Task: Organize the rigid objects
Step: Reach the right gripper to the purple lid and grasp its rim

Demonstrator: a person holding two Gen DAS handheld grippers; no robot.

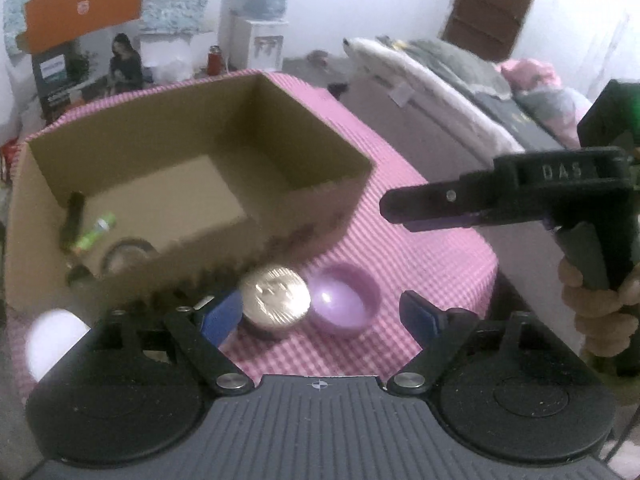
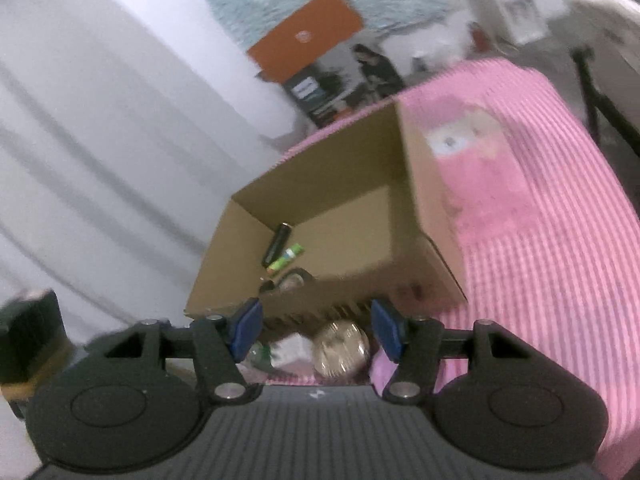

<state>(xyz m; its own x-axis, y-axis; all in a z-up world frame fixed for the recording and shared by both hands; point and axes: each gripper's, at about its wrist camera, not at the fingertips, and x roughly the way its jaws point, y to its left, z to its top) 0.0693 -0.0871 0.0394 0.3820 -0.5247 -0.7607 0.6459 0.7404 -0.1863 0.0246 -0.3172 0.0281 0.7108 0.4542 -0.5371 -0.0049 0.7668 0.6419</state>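
An open cardboard box [image 1: 180,268] stands on the pink checked tablecloth [image 1: 424,248]. It holds a black cylinder [image 1: 72,220], a green tube [image 1: 96,232] and a tape roll [image 1: 124,256]. In front of the box lie a gold round tin [image 1: 276,300] and a purple bowl [image 1: 344,304]. My left gripper [image 1: 320,312] hangs open above these two, without touching them. My right gripper [image 2: 316,330] is open too and empty, with the tin [image 2: 340,346] below it and the box [image 2: 340,168] ahead. From the left wrist it shows side-on at the right [image 1: 394,210].
A white round object [image 1: 52,340] lies at the table's near left corner. A small white item [image 2: 292,350] sits beside the tin. A bed with piled clothes [image 1: 460,80] runs along the right. A hand [image 1: 600,304] grips the right gripper's handle. A white curtain [image 2: 100,140] hangs left.
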